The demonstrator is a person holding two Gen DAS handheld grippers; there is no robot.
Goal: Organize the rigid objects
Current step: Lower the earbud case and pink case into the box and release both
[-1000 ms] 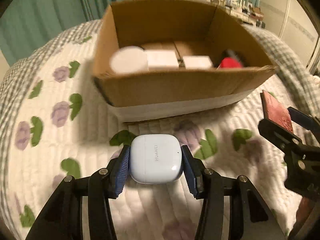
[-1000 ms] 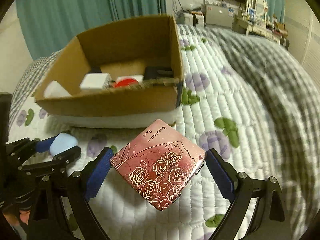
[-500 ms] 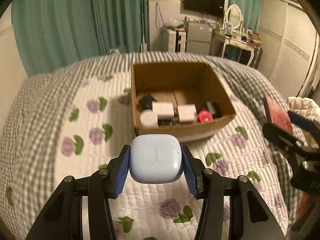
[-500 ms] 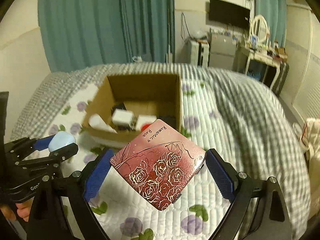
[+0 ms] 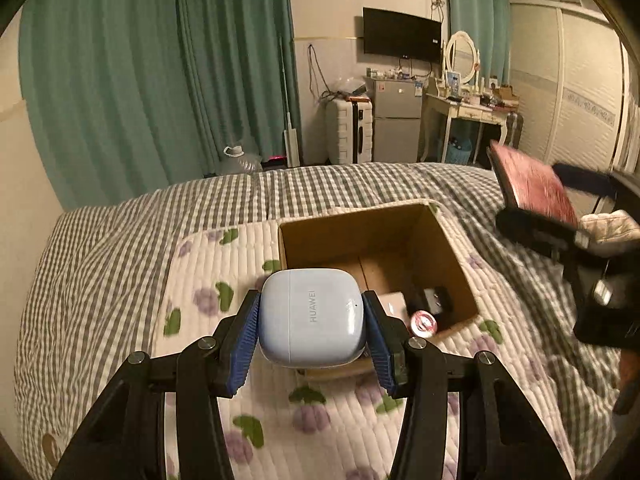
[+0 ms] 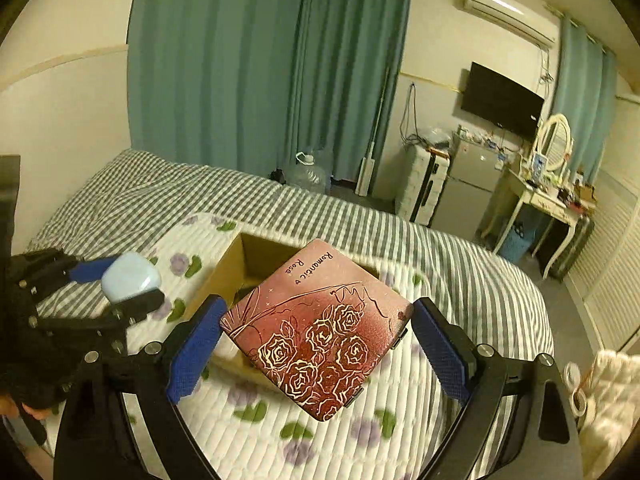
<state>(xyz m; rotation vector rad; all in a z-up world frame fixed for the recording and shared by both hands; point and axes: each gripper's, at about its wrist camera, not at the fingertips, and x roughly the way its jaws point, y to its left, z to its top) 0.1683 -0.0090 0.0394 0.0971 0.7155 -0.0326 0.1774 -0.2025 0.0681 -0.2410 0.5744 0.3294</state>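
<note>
Left tongs point(image 5: 312, 320) closed on a pale blue earbud case point(image 5: 312, 316), held by its two sides high above the bed point(image 5: 120, 248). Right tongs point(image 6: 316, 344) closed on a red rose-patterned case point(image 6: 320, 328), pinched at two opposite corners and tilted. Both objects hang in the air over the flowered quilt point(image 5: 208, 280), with the open cardboard box point(image 5: 452, 264) below and ahead; a few small items, among them a round red one point(image 5: 423, 325), lie in the box's near corner.

Likely hazards, judged from this pose: the corner-to-corner hold on the rose case offers little contact, so a quick swing or a knock against the box wall could pivot it out of the pads. The earbud case is smooth and rounded, so it may squirt free if the squeeze eases before it is low. Released from this height, either piece could bounce off the items already inside or miss the box and land on the quilt. The two tongs sit near each other and could collide if both descend to the opening together
</note>
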